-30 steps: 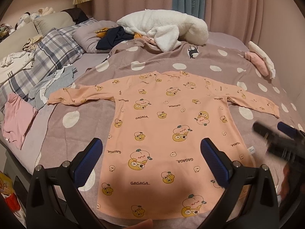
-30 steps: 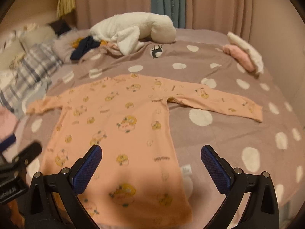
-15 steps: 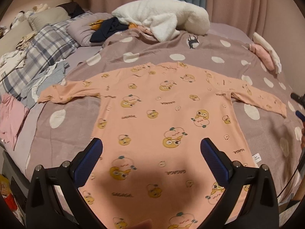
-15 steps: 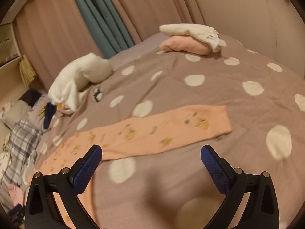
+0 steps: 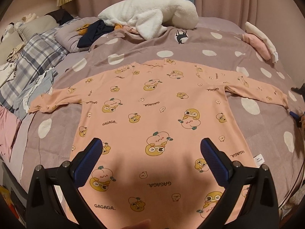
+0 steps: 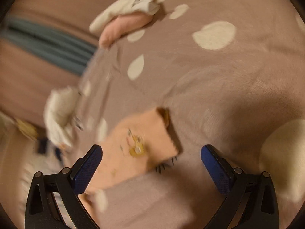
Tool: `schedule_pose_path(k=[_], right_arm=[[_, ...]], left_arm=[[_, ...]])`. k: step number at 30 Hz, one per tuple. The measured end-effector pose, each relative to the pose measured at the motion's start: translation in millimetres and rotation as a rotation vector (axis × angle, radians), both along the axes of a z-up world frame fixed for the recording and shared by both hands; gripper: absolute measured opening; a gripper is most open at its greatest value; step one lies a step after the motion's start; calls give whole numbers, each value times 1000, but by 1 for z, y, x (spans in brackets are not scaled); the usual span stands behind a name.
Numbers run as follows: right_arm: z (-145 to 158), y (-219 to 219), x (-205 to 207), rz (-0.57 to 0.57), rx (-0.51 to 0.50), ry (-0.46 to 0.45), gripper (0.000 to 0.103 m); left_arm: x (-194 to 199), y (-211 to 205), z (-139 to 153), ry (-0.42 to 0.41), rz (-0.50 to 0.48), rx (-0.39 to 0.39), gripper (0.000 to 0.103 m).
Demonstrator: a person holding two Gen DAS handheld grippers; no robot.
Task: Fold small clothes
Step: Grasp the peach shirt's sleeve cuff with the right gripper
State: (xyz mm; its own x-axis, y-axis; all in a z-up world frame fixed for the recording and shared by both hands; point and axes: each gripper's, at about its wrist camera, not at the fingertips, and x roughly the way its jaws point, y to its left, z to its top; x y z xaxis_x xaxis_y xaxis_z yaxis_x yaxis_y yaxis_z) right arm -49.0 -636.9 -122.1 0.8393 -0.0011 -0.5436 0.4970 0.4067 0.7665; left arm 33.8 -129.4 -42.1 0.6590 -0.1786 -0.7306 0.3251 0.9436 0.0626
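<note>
- Both your grippers are spread wide and hold nothing: left gripper (image 5: 151, 157) hangs over the shirt's (image 5: 152, 118) hem, right gripper (image 6: 151, 162) over the sleeve cuff (image 6: 144, 141).
- Your shirt lies flat on the dotted blanket (image 5: 190, 45), sleeves out.
- Right view is blurred.

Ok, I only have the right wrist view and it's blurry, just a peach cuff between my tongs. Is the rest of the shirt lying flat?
Observer: Yes, the peach shirt is spread flat on the dotted bedcover.
Operator: And the other sleeve?
Observer: The other sleeve is stretched straight out sideways, not folded in.
Operator: Where are the left tongs?
Observer: The left tongs are open over the shirt's lower body, holding nothing.
</note>
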Motion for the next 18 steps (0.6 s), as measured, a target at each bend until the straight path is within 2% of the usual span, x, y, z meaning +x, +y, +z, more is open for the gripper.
schedule_pose_path(k=[2, 5, 7, 11, 12, 15, 18], right_arm=[[-2, -8, -7, -46, 63, -61, 103], [1, -5, 0, -40, 72, -49, 101], [3, 3, 12, 20, 44, -9, 85], [1, 22, 25, 115, 9, 21, 66], [1, 25, 29, 127, 5, 20, 57], [-2, 26, 30, 68, 8, 49, 21], [1, 18, 28, 25, 21, 41, 10]], left_arm=[[1, -1, -2, 8, 1, -1, 103], [3, -5, -8, 32, -14, 13, 103], [3, -5, -9, 40, -22, 13, 103], [2, -2, -6, 36, -24, -1, 103], [1, 0, -6, 36, -22, -4, 103], [1, 5, -4, 40, -13, -9, 103], [0, 16, 1, 36, 3, -27, 103]])
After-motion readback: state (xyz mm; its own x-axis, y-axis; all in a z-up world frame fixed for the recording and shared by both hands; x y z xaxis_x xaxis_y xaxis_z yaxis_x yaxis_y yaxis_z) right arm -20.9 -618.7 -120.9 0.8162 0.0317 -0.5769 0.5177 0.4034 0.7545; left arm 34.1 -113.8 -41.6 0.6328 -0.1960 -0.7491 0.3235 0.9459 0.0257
